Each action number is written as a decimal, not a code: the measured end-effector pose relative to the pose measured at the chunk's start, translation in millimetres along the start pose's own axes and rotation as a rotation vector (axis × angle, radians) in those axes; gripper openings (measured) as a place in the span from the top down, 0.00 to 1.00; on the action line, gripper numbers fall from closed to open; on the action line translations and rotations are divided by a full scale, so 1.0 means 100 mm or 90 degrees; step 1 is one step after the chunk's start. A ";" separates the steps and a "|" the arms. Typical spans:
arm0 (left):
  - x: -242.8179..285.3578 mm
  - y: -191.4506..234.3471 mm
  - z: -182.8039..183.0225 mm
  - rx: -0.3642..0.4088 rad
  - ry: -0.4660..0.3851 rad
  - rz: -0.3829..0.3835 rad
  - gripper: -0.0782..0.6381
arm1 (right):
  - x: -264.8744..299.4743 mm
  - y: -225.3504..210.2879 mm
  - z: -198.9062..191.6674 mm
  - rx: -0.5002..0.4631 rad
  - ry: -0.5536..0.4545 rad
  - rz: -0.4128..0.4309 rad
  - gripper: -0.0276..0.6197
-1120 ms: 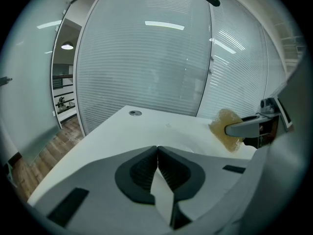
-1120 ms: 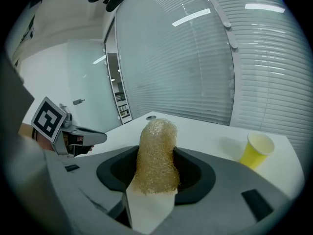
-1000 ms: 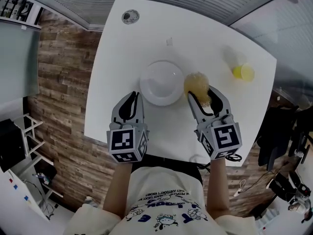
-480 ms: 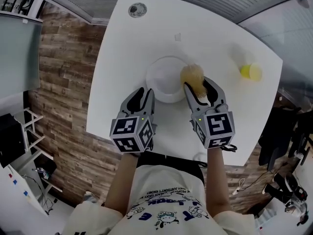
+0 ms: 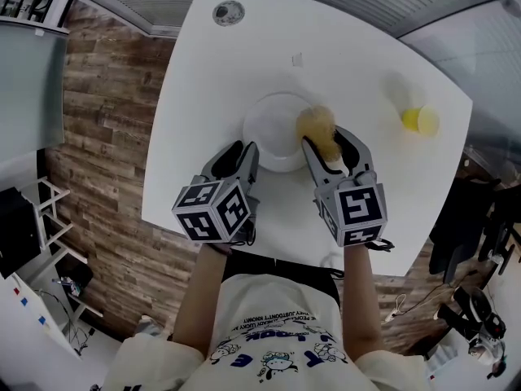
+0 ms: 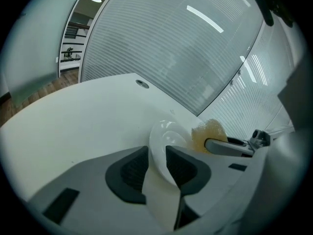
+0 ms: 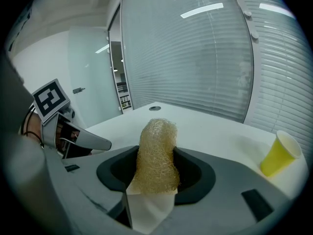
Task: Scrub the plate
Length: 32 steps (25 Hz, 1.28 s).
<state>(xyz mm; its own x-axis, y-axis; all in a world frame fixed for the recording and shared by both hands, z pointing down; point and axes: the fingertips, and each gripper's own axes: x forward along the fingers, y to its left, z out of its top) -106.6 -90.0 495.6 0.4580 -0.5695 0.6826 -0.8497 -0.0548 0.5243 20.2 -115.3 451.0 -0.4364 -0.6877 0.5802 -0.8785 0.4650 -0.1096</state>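
A white plate (image 5: 273, 125) lies on the white table (image 5: 203, 88). My left gripper (image 5: 242, 151) is rolled to one side at the plate's near-left rim. In the left gripper view the rim of the plate (image 6: 168, 133) sits between its half-spread fingers (image 6: 128, 173), and I see no clear pressing. My right gripper (image 5: 330, 143) is shut on a tan mesh scrubber (image 5: 316, 125), which hangs over the plate's right edge. The right gripper view shows the scrubber (image 7: 156, 153) squeezed between the two pads (image 7: 193, 173). The scrubber (image 6: 209, 131) also shows beside the plate in the left gripper view.
A yellow cup (image 5: 419, 120) stands at the table's right side, and it is the same cup (image 7: 279, 153) at the right of the right gripper view. A round grommet (image 5: 229, 12) sits near the far edge. The near table edge runs just under both grippers.
My left gripper has moved forward to the plate's rim, rolled over and spread its jaws. The right gripper carried the scrubber left over the plate's edge.
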 end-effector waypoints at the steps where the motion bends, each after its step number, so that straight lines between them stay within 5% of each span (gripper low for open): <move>1: 0.01 0.00 0.00 -0.005 0.004 -0.004 0.70 | 0.00 0.00 0.00 0.000 0.001 0.002 0.65; 14: 0.10 -0.02 0.00 -0.077 0.043 -0.036 0.70 | 0.08 0.03 -0.09 0.005 0.015 0.018 0.65; 18: 0.17 -0.15 -0.05 -0.119 0.067 -0.087 0.72 | 0.14 0.07 -0.17 0.003 0.027 0.034 0.65; 32: 0.14 -0.20 -0.04 -0.181 0.031 -0.132 0.80 | 0.13 0.06 -0.17 -0.002 0.025 0.032 0.65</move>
<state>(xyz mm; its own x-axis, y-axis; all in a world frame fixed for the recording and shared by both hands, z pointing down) -82.3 -93.8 497.1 0.6305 -0.5306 0.5665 -0.6338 0.0694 0.7704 13.1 -111.8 471.7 -0.4725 -0.6407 0.6051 -0.8546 0.5009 -0.1369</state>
